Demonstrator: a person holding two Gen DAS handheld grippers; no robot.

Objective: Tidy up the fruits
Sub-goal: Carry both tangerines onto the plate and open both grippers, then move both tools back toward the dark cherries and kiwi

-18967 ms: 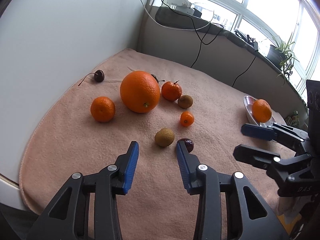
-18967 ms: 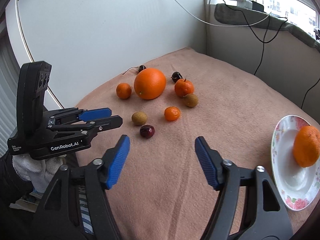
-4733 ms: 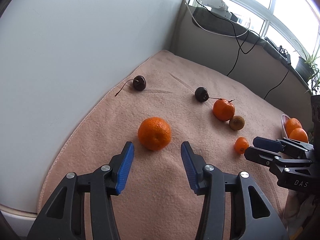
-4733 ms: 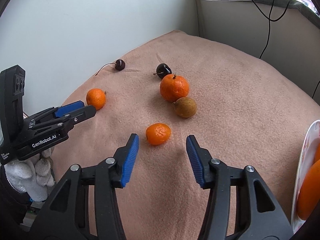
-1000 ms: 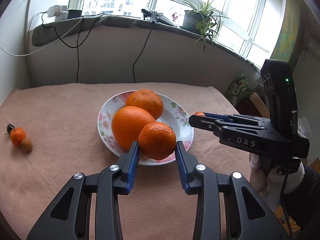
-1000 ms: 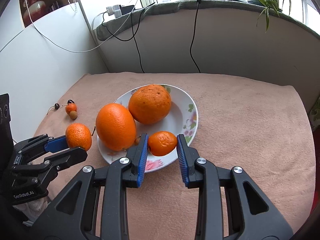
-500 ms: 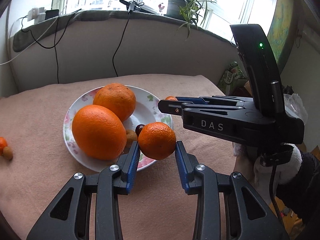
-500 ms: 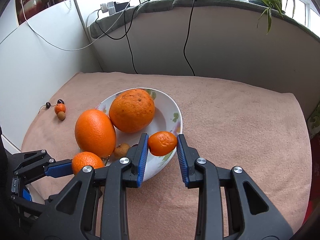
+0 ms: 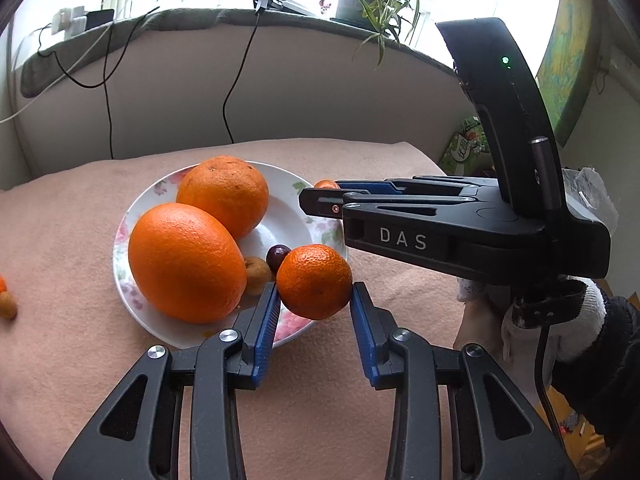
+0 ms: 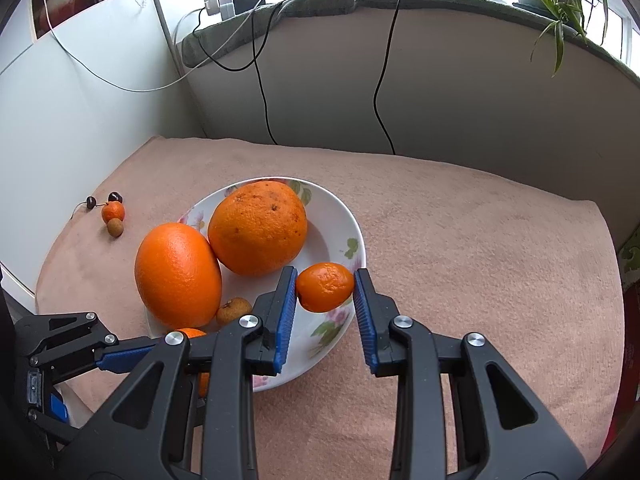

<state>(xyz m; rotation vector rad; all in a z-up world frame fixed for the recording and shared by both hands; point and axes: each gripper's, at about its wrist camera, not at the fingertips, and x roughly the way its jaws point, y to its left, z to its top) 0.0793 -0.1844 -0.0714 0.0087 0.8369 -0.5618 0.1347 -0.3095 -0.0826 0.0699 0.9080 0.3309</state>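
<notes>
Peach cloth (image 9: 60,220) carries a floral plate (image 9: 298,220) holding two oranges, a brown fruit and a cherry; the left gripper (image 9: 314,308) pinches a mandarin (image 9: 314,282) over its rim. From the right wrist, the right gripper (image 10: 325,300) clamps a small tangerine (image 10: 325,287) above the plate.

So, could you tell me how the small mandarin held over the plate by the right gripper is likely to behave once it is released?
The small mandarin is round, so it would probably roll on landing. The plate dips toward its middle, which should send it inward against the big speckled orange rather than off the rim. Its peel looks dimpled and matte, so the right gripper likely holds it without slipping.
</notes>
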